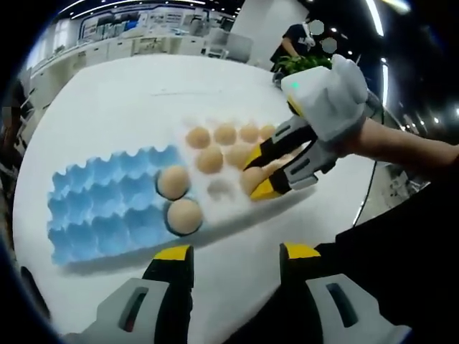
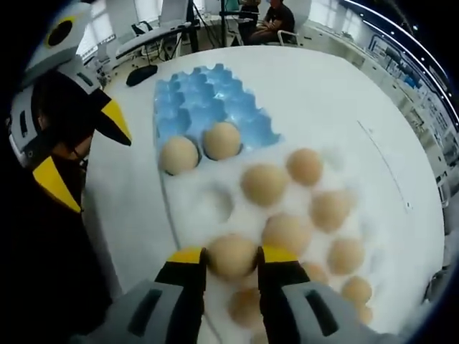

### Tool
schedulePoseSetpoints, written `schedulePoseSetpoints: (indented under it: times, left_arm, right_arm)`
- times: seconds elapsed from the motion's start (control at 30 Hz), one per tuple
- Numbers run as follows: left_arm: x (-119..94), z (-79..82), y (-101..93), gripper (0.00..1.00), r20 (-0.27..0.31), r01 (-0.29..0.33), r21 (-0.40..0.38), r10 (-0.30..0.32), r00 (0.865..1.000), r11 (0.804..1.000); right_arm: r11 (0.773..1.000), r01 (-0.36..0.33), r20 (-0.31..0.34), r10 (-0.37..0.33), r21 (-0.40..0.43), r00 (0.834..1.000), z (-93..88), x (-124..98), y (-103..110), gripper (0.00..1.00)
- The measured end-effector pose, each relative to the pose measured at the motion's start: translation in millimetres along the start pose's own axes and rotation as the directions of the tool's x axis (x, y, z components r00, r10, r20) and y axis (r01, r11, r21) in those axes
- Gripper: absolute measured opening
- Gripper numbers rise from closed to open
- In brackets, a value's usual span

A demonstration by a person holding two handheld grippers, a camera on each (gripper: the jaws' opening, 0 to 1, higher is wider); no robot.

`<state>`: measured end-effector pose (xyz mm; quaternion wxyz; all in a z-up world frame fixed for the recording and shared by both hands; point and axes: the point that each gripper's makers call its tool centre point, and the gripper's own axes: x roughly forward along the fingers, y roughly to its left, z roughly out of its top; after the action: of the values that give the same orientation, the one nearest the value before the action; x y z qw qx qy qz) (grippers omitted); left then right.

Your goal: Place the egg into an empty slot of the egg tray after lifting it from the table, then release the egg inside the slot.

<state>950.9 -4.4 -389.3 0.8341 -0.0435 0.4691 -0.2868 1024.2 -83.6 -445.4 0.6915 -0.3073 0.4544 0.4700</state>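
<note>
Right hand-held gripper (image 2: 232, 259) has its yellow-tipped jaws closed on a smooth tan egg (image 2: 232, 256), seated in the near row of a white tray (image 2: 215, 204) among other eggs. Left hand-held gripper (image 1: 228, 252) hovers above the white table (image 1: 129, 100), jaws spread wide, holding nothing. Beyond the white tray, touching it, a blue tray (image 2: 208, 100) holds two eggs in its nearest cups.

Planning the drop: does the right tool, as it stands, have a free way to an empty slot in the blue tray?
Probably yes. The right tool is shut on an egg, and the blue tray has open slots beyond its two eggs, with nothing between.
</note>
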Motion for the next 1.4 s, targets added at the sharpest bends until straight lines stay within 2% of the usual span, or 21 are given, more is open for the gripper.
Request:
schedulePoseSetpoints:
  times: [0.27, 0.37, 0.43, 0.53, 0.63, 0.8, 0.93, 1.1, 1.2, 1.4]
  left_arm:
    - [5.0, 2.8, -3.8, 0.49, -0.004, -0.009, 0.04, 0.009, 1.0, 0.999]
    - [8.2, 1.9, -6.8, 0.49, -0.019, -0.007, 0.063, 0.008, 1.0, 0.998]
    - [8.3, 4.1, -7.6, 0.49, -0.011, -0.007, 0.07, 0.007, 1.0, 0.997]
    - [9.1, 6.6, -6.6, 0.49, -0.008, -0.015, 0.08, 0.016, 1.0, 0.997]
    - [9.7, 7.6, -5.9, 0.49, -0.007, -0.016, 0.092, 0.017, 1.0, 0.996]
    - [10.7, 7.0, -0.6, 0.49, -0.012, -0.031, 0.103, 0.032, 0.999, 0.994]
    - [12.6, 9.4, 0.0, 0.5, -0.001, -0.034, 0.108, 0.035, 0.999, 0.994]
    - [16.3, 12.4, -2.7, 0.5, 0.012, -0.027, 0.136, 0.026, 1.0, 0.99]
    - [19.8, 15.0, -7.1, 0.5, 0.02, -0.006, 0.171, 0.002, 1.0, 0.985]
    - [25.8, 26.4, -7.9, 0.51, 0.06, -0.012, 0.239, -0.003, 0.998, 0.971]
  right_arm:
    - [1.0, 0.027, -0.037, -0.027, 0.008, 0.999, -1.3, -0.7, 0.8, 0.29]
    - [0.999, 0.032, 0.001, -0.032, 0.036, 0.999, -0.9, -3.8, 0.0, 0.29]
    - [0.994, 0.023, 0.053, -0.029, 0.107, 0.998, 0.1, -6.6, -0.7, 0.29]
    - [0.986, -0.003, 0.089, -0.012, 0.169, 0.996, 0.3, -8.4, -2.0, 0.29]
    - [0.982, -0.011, 0.084, -0.005, 0.188, 0.996, 1.3, -9.2, -3.6, 0.29]
    - [0.985, 0.001, 0.077, -0.014, 0.172, 0.997, 1.5, -9.6, -1.1, 0.29]
    - [0.977, -0.011, 0.101, -0.01, 0.211, 0.995, 5.2, -15.2, -2.3, 0.29]
    - [0.945, -0.049, 0.178, -0.01, 0.323, 0.984, 15.5, -24.0, -5.1, 0.29]
    - [0.912, -0.087, 0.221, -0.004, 0.401, 0.975, 19.4, -27.6, -4.4, 0.29]
    - [0.858, -0.15, 0.271, 0.013, 0.491, 0.962, 20.4, -30.3, -3.3, 0.29]
